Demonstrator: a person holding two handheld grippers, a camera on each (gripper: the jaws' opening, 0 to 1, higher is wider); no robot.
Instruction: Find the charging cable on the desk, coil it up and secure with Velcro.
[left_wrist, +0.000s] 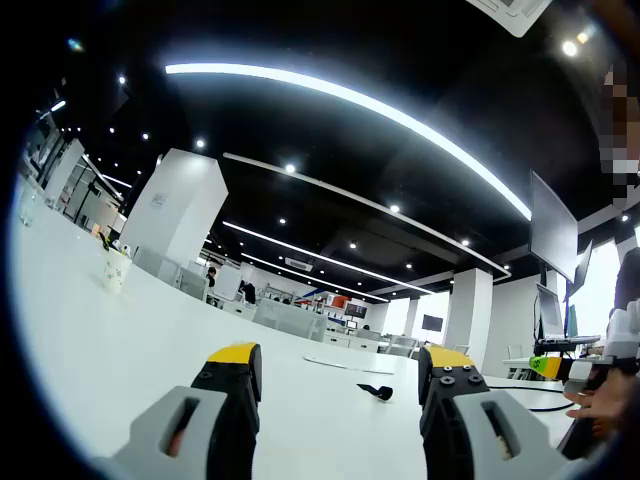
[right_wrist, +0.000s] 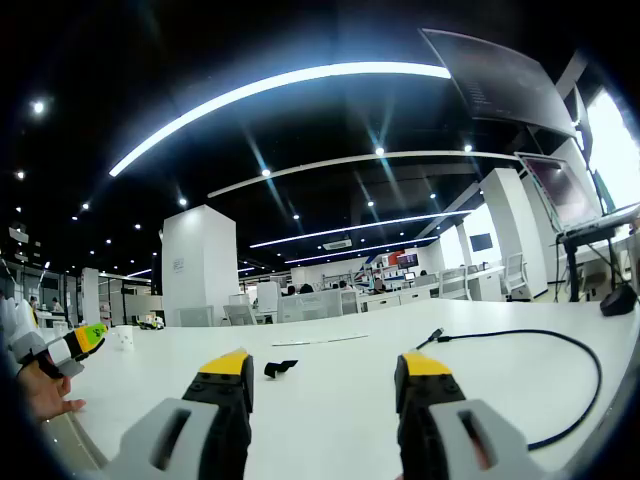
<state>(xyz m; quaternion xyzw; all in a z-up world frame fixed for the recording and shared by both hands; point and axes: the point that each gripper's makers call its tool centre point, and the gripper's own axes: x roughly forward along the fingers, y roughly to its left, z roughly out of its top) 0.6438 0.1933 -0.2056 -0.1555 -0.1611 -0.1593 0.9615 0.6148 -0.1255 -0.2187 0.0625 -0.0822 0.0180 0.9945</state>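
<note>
White table (right_wrist: 330, 390) in an open office carries a black charging cable (right_wrist: 585, 375) and a Velcro strap (right_wrist: 280, 368); left gripper (left_wrist: 340, 375) and right gripper (right_wrist: 325, 378) hover spread, holding nothing.

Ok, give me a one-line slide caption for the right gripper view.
Open right gripper low over the white desk, black charging cable uncoiled ahead right, small black Velcro strap ahead.
</note>
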